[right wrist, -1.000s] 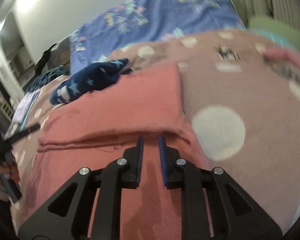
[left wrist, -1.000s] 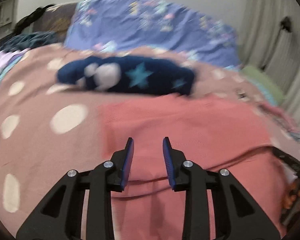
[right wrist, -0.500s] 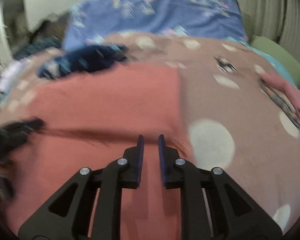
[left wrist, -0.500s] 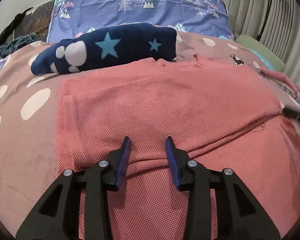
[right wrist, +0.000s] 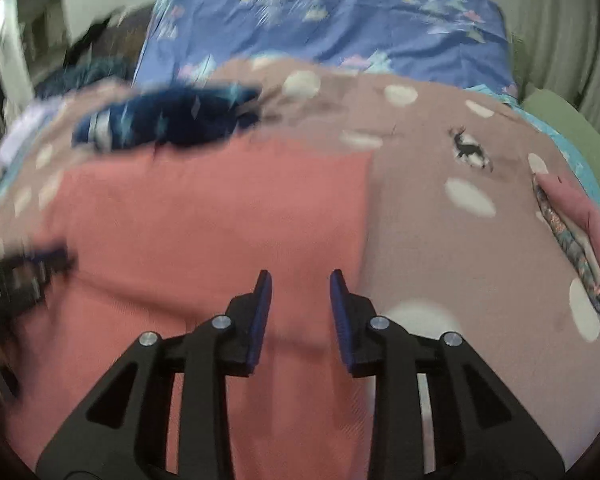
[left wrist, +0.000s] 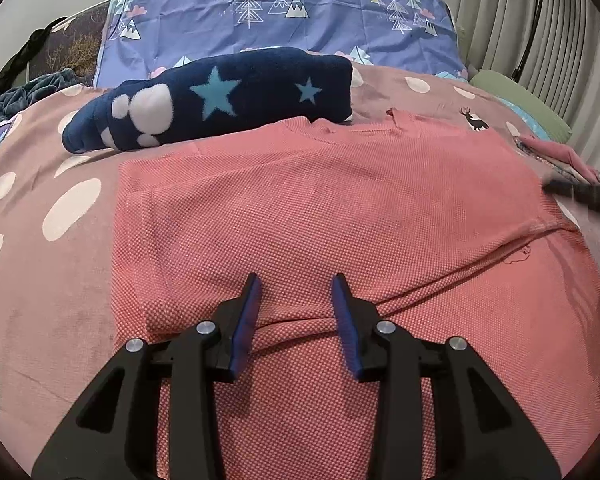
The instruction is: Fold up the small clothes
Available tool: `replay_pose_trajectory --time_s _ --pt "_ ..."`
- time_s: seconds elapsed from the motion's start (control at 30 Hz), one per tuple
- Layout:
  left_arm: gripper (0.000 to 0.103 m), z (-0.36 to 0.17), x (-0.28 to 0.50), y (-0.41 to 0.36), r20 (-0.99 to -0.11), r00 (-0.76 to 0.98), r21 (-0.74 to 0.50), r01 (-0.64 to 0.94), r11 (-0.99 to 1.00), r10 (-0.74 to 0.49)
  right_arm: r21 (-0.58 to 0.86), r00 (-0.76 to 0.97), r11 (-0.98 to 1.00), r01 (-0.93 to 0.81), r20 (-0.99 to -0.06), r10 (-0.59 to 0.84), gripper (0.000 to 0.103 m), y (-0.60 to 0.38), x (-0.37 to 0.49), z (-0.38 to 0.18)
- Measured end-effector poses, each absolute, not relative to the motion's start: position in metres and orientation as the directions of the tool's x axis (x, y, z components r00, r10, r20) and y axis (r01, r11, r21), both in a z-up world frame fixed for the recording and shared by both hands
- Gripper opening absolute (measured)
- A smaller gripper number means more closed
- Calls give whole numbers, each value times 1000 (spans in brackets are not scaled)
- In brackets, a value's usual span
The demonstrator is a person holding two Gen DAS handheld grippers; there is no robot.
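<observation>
A coral-red knit garment (left wrist: 320, 208) lies spread on the bed, its top part folded down over the lower part with a crease running across. My left gripper (left wrist: 296, 300) is open and empty, low over the fold near the garment's middle. In the blurred right wrist view the same garment (right wrist: 204, 220) fills the left and centre. My right gripper (right wrist: 300, 296) is open and empty over the garment's right edge. The right gripper's tip also shows in the left wrist view (left wrist: 572, 192) at the garment's right side.
A folded navy fleece with stars (left wrist: 220, 100) lies just behind the garment. The bed has a pink spotted blanket (left wrist: 52, 216) and a purple tree-print pillow (left wrist: 284, 24). Pink and patterned clothes (right wrist: 580, 216) lie at the right edge, by a green cushion (right wrist: 572, 132).
My right gripper opened and let go of the garment, which now lies folded. My left gripper moved forward and lower over the fold, still open.
</observation>
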State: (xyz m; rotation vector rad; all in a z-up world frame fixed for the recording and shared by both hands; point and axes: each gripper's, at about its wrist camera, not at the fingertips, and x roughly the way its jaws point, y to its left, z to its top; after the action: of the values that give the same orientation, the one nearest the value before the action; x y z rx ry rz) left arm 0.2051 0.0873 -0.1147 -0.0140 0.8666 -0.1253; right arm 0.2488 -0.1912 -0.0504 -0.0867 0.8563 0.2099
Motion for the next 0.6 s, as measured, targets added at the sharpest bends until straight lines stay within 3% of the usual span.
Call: replay_pose_trajectory --time_s 0.17,0.2,0.23,0.27,0.47,0.6 --pt "39 -115 205 88 -759 640 -61 105 993 -114 112 571 985 -128 -804 166 37 -216 326 -58" --pt "39 -115 205 88 -759 640 -63 105 992 -116 172 540 979 -113 -816 206 33 -221 342 -68" --pt "39 -115 205 88 -759 640 -66 105 992 -118 198 524 975 -101 -823 221 9 -222 350 -76" --pt "39 -115 205 88 -758 640 -71 105 992 -122 194 518 976 -101 -827 218 5 -220 356 -83" --pt "39 -115 205 91 -755 640 -96 106 990 -141 -54 623 997 -47 -782 -13 13 -202 348 -79" --pt "45 -114 204 89 -752 642 -98 120 988 -152 57 664 982 -181 -729 165 20 -207 279 -49"
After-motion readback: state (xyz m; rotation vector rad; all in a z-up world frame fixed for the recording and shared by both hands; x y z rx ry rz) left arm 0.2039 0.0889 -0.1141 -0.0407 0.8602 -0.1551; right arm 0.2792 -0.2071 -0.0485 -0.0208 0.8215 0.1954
